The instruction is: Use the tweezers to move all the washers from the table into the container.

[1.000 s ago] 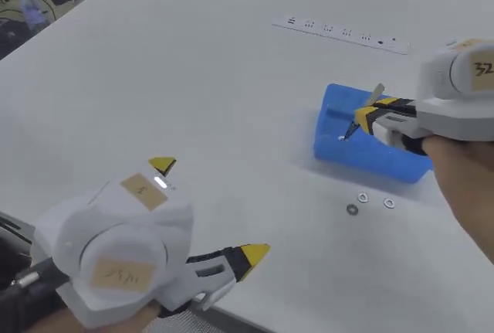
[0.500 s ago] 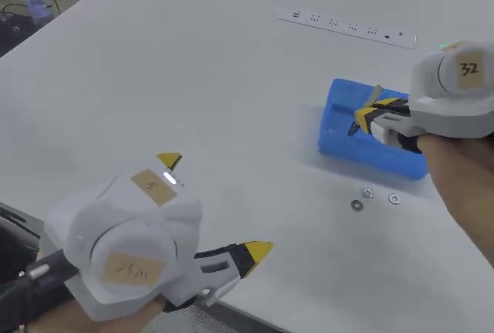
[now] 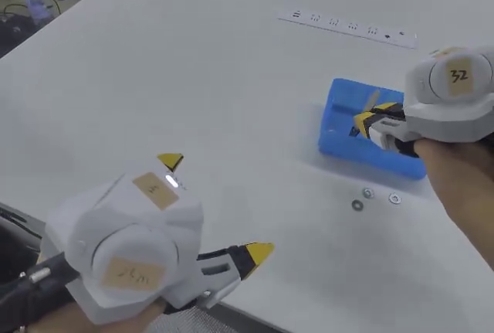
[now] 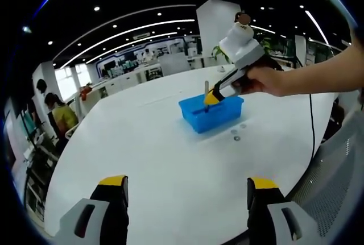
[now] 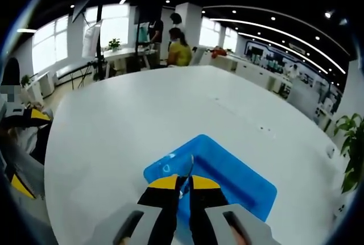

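In the head view, my right gripper [image 3: 361, 125] has pulled back a touch from a second ago. It holds the slim metal tweezers [image 3: 373, 101] a little higher over the blue rectangular plastic container [image 3: 340, 146]. The speck I saw at the tweezer tips then is gone now, so I judge that one was dropped in. Three small metal ring washers [image 3: 367, 193] lie on the white table [image 3: 193, 78] just beside the container's near wall, so the job is not finished. My left gripper [image 3: 214, 207] sits idle, well apart, as it did before.

In the left gripper view, my own jaws stand wide with nothing between them. Across the table the right gripper [image 4: 213, 98] hangs over the container [image 4: 199, 119], with the washers [image 4: 236, 137] on the table in front of it.

In the right gripper view, the jaws are clamped on the tweezers [image 5: 189, 166], whose tips point down into the container [image 5: 239, 185]. The tips look nearly closed, and I can make out no washer in them. I cannot tell what lies on the container floor.

Next I would go for the nearest loose washer.
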`<state>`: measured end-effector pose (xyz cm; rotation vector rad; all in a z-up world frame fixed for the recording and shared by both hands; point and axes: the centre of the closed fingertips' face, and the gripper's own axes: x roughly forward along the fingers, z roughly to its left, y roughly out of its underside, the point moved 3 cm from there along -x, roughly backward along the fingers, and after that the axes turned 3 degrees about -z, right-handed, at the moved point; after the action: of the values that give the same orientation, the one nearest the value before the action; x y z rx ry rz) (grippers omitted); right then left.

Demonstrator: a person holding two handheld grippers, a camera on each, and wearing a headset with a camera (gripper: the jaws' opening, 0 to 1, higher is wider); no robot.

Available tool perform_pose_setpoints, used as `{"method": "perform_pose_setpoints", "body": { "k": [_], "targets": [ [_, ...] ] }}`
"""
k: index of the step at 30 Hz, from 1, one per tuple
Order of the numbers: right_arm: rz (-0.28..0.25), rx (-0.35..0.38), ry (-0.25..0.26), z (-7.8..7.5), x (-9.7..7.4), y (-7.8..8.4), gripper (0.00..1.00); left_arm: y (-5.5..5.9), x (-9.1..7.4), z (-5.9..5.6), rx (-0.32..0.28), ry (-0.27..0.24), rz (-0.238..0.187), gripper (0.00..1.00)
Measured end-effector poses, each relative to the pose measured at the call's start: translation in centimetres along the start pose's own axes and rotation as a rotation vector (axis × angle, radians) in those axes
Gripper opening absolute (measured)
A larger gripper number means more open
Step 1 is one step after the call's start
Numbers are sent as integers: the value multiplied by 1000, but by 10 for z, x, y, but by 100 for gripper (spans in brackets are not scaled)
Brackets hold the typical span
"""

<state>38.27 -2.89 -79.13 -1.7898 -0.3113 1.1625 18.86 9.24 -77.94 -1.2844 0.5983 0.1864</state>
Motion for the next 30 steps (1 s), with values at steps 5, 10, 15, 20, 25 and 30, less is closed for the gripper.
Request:
{"method": "perform_pose_setpoints", "body": {
  "k": [5, 10, 15, 20, 25, 30],
  "targets": [
    [-1, -14, 4, 0, -3, 0, 2, 1, 0, -1, 7, 3, 3, 89],
    [-23, -14, 9, -1, -11, -8, 2, 1, 0, 0, 14, -2, 4, 89],
    [-35, -15, 12, 0, -23, -9, 2, -1, -1, 1, 13, -4, -13, 89],
    [-64, 17, 6, 2, -45, -12, 2, -1, -1, 0, 20, -4, -13, 88],
    [-71, 3, 11, 6, -61, -13, 2, -2, -1, 0, 27, -3, -15, 88],
    [-80, 1, 13, 8, -70, -14, 2, -2, 0, -1, 29, 0, -13, 88]
  ]
}}
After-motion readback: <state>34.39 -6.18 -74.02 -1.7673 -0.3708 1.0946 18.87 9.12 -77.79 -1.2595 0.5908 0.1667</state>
